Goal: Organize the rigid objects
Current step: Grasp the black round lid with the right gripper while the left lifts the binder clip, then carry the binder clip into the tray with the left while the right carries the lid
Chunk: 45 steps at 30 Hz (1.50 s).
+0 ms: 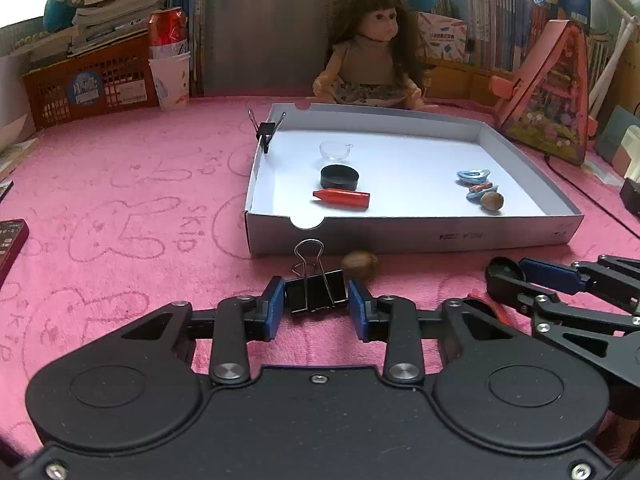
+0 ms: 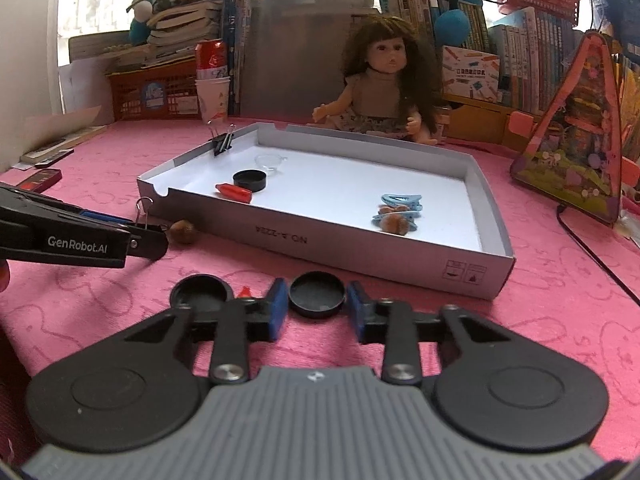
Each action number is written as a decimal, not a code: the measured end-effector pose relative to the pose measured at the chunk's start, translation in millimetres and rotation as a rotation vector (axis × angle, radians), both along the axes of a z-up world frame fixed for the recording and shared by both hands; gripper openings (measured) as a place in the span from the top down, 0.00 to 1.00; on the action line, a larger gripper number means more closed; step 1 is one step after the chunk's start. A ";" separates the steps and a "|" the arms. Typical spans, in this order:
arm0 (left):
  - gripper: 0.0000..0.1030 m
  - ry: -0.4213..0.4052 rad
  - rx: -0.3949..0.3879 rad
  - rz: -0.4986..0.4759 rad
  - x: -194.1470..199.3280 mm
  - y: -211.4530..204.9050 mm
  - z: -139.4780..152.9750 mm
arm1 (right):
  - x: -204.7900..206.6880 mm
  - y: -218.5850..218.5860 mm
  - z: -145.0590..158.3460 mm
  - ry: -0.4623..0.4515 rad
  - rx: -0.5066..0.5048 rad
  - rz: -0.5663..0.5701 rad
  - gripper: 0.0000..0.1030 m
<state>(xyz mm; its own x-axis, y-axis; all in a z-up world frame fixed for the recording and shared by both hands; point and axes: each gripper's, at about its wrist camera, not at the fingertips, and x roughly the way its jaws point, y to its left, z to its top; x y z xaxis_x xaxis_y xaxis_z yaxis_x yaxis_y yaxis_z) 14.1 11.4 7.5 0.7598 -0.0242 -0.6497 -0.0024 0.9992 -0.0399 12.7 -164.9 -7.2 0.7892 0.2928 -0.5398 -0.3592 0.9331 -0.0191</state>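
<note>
Left gripper [image 1: 316, 308]: pads closed on a black clip [image 1: 316, 290] resting on the pink cloth [image 1: 120, 200], just before the box [image 1: 400, 236].
Right gripper [image 2: 316, 312]: pads pressed to a black cap [image 2: 317, 294] on the cloth.
Nut [image 1: 359, 264]: beside the clip, against the box wall.
Box: holds a crayon [image 1: 341, 199].

Looks like a home, likely a child's room or study corner. Shown by a long-haired doll [image 1: 370, 46] seated at the back, blue plush toys [image 2: 452, 26], rows of books [image 2: 524, 52] and leaning stacks, a red mesh basket [image 1: 90, 80], and a pink bunny-print towel [image 1: 120, 208] over the bench.
</note>
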 end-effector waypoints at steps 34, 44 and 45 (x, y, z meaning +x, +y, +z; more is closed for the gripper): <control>0.69 -0.088 -0.062 -0.124 104.4 -2.5 93.1 | 94.6 -33.2 69.7 0.061 0.114 -0.140 0.65; 0.69 0.015 -0.053 -0.082 181.2 -6.1 67.0 | 153.7 -37.9 61.6 0.170 0.161 -0.182 0.65; 0.69 0.022 -0.054 -0.082 186.4 -6.3 63.6 | 157.4 -37.5 59.7 0.177 0.162 -0.185 0.65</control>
